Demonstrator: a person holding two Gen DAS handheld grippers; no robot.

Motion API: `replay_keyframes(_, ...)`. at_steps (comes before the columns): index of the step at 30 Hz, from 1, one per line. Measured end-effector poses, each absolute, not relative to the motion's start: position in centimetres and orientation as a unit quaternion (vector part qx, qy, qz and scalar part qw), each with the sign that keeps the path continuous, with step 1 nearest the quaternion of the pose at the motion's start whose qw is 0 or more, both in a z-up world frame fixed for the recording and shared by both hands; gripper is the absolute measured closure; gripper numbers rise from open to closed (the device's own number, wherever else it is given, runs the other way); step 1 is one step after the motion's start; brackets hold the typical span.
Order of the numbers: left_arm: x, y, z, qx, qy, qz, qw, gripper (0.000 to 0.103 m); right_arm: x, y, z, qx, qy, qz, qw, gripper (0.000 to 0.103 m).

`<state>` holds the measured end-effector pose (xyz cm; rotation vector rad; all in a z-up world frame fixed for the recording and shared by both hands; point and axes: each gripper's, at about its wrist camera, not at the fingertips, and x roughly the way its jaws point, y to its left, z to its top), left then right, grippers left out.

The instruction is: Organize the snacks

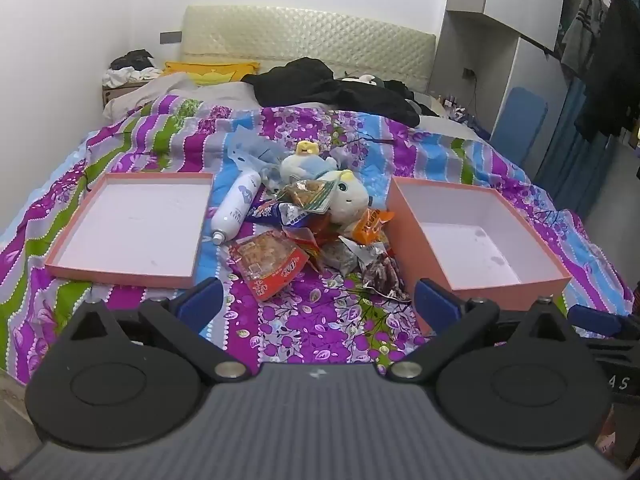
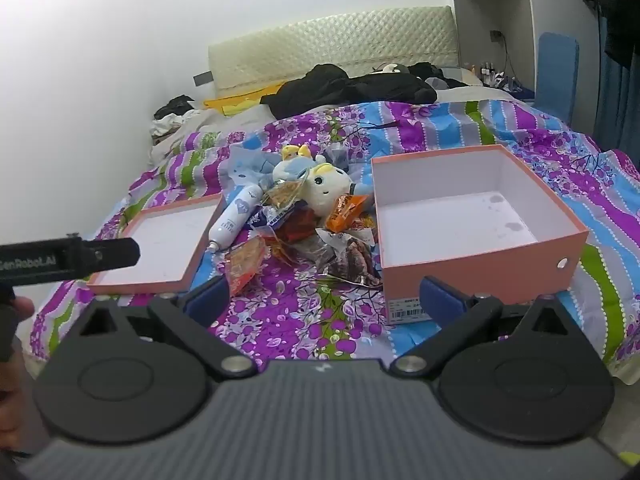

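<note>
Looking along both claws, we see a bed covered by a purple, blue and green floral striped bedspread [image 1: 304, 320], with a heap of snack packets in the middle of each frame. We hold the left claw [image 1: 318, 304] low in its own view, its blue-padded jaws spread wide with nothing between them, only bedspread showing in the gap. We hold the right claw [image 2: 324, 298] likewise agape and empty, low in its frame.

The snack packets [image 1: 320, 236] lie jumbled together: a red-edged clear packet of brownish pieces [image 1: 268, 264] nearest the lower centre, an orange foil packet [image 1: 370, 226] to the right, a clear bag of dark reddish pieces [image 1: 384, 274] just beside the box wall. A white cylindrical spray bottle [image 1: 236, 206] lies on its side at the left of the heap. Two pale plush toys [image 1: 344, 196] sit on the far side of the pile.

A shallow salmon-pink cardboard lid with a white inside [image 1: 132, 226] lies at the left of the frame, empty. A deeper salmon-pink cardboard box [image 1: 476, 236] stands at the right, also empty. Black clothing [image 1: 332, 88] sprawls near the cream quilted headboard [image 1: 304, 36] at the top.

In the right wrist view, the black body of the left tool [image 2: 72, 258] enters from the left edge, over the lid.
</note>
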<state>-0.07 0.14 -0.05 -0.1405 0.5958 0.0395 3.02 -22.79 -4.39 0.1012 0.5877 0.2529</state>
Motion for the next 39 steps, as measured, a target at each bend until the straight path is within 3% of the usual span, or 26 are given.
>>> replay_keyframes(39, 0.4, 0.3, -1.6, -0.074, 0.308, 0.011, 0.949, 0.000, 3.2, -22.8, -5.2, 0.048, 0.300, 0.110, 0.947, 0.000)
